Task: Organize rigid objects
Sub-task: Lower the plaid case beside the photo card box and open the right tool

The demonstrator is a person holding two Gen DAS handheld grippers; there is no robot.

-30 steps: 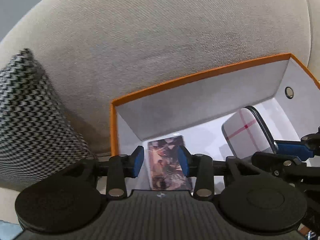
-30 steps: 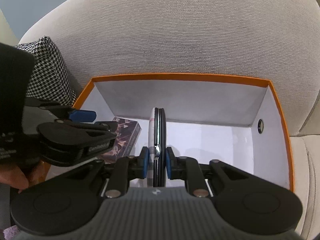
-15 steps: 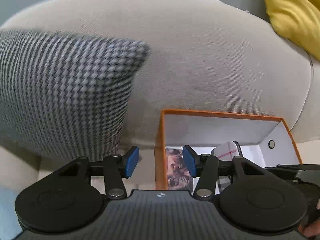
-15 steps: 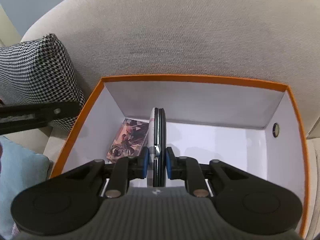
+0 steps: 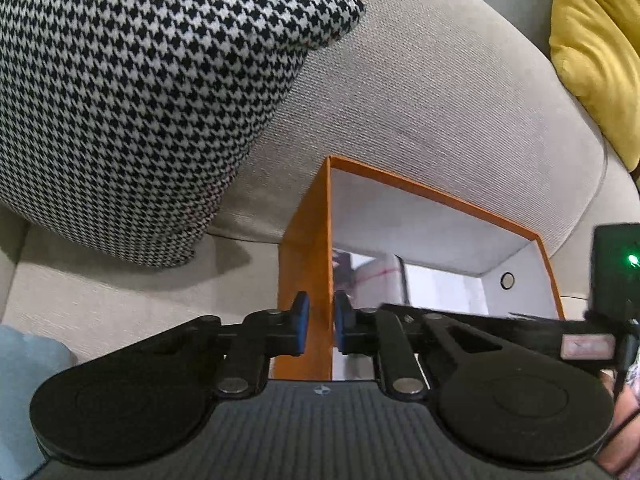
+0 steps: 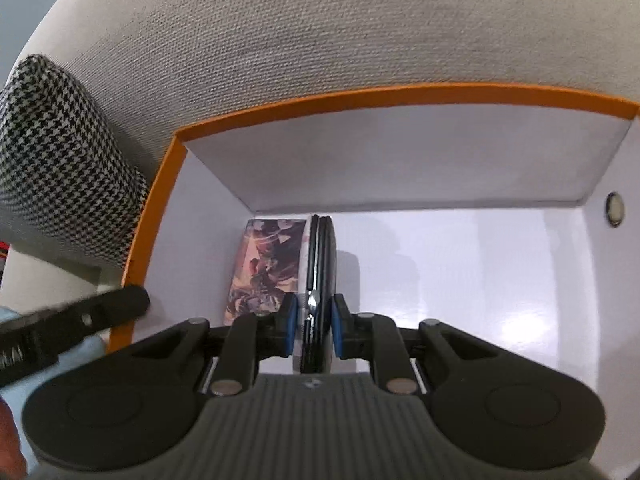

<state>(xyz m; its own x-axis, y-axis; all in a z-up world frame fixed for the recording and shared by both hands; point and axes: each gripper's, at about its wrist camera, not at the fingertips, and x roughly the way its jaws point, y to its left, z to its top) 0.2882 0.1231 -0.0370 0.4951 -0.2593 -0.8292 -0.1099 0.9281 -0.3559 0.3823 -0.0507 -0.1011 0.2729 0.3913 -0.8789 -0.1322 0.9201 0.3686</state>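
Note:
An orange box (image 6: 360, 98) with a white inside stands on a beige sofa; it also shows in the left wrist view (image 5: 306, 240). A picture card box (image 6: 266, 264) lies flat in its left part. My right gripper (image 6: 313, 326) is shut on a thin black-and-white case (image 6: 320, 256), held on edge over the box floor beside the card box. My left gripper (image 5: 319, 322) straddles the box's left wall, one finger outside and one inside, nearly closed on it. The case shows in the left wrist view (image 5: 380, 276).
A black-and-white houndstooth cushion (image 5: 140, 100) leans on the sofa back left of the box. A yellow cushion (image 5: 596, 40) sits at the far right. A light blue cloth (image 5: 24, 380) lies at the lower left. The box's right wall has a metal eyelet (image 6: 614, 208).
My left gripper has left the card box inside, pulled back and left, and narrowed around the box's left wall. My right gripper has lowered the case deeper into the box.

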